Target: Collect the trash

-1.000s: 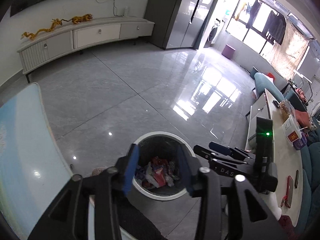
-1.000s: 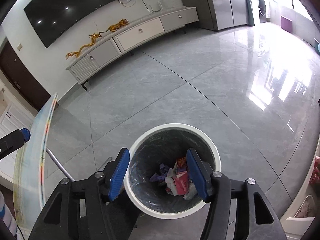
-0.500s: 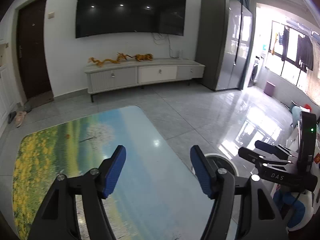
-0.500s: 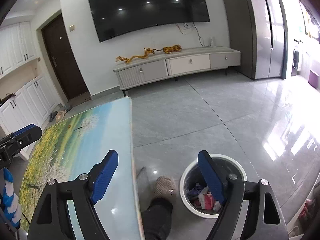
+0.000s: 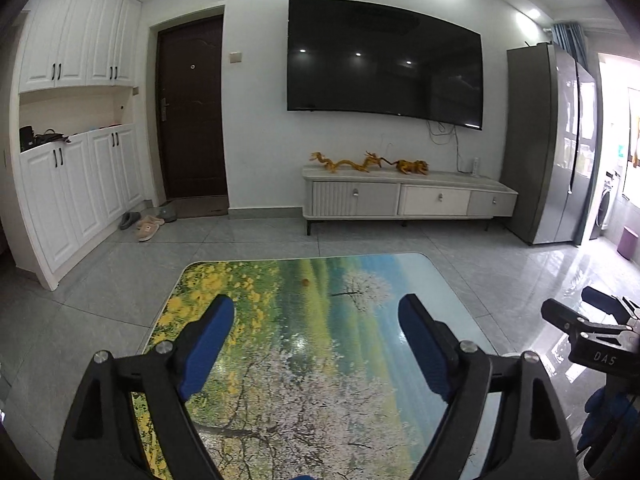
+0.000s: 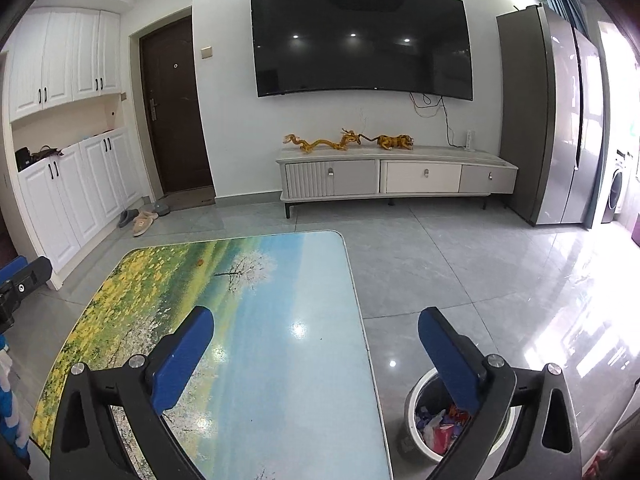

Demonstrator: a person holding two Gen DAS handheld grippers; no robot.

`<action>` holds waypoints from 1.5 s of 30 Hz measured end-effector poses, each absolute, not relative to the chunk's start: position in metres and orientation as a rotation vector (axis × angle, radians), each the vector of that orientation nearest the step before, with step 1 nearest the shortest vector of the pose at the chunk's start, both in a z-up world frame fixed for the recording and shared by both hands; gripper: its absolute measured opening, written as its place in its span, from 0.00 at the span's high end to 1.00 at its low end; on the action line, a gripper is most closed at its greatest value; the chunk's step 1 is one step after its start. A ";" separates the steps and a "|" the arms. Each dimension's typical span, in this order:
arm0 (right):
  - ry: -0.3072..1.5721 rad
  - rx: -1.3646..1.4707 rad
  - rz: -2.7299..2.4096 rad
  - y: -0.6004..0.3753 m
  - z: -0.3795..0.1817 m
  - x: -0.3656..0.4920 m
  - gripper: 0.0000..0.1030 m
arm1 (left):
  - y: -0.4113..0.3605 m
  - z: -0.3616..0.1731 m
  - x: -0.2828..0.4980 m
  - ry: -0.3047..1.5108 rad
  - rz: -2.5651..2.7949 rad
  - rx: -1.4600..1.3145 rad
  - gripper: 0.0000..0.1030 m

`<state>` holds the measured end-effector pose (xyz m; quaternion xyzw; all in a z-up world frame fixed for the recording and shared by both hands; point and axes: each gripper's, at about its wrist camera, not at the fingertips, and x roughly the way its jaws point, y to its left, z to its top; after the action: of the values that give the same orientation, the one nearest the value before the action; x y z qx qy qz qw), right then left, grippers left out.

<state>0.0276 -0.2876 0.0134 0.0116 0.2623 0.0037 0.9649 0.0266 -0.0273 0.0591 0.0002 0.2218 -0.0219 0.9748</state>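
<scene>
Both grippers – left gripper [image 5: 316, 344], right gripper [image 6: 316, 356] – opening wide with nothing between them, and the trash bin [image 6: 416, 432] (wrappers inside) is half hidden behind the right one's finger [image 6: 450, 364]

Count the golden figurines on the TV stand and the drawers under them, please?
Golden dragon figurine: 1
Golden tiger figurine: 1
Drawers in the TV stand: 3, at and
Total: 5
</scene>
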 end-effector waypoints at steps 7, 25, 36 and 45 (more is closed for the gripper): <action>0.512 -0.035 -0.068 -0.274 0.011 0.031 0.00 | -0.013 0.062 0.020 0.395 0.029 -0.004 0.11; 0.481 -0.025 -0.186 -0.305 0.004 0.040 0.00 | -0.022 0.060 0.031 0.364 0.106 0.003 0.00; 0.484 -0.015 -0.217 -0.313 -0.001 0.042 0.00 | -0.024 0.053 0.036 0.371 0.111 0.014 0.00; 0.487 -0.015 -0.221 -0.316 -0.001 0.043 0.00 | -0.023 0.051 0.040 0.380 0.106 0.014 0.00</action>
<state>0.0434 -0.3162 -0.0009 -0.0073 0.2406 -0.1090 0.9645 0.0404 -0.0232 0.0509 0.0071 0.1887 0.0528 0.9806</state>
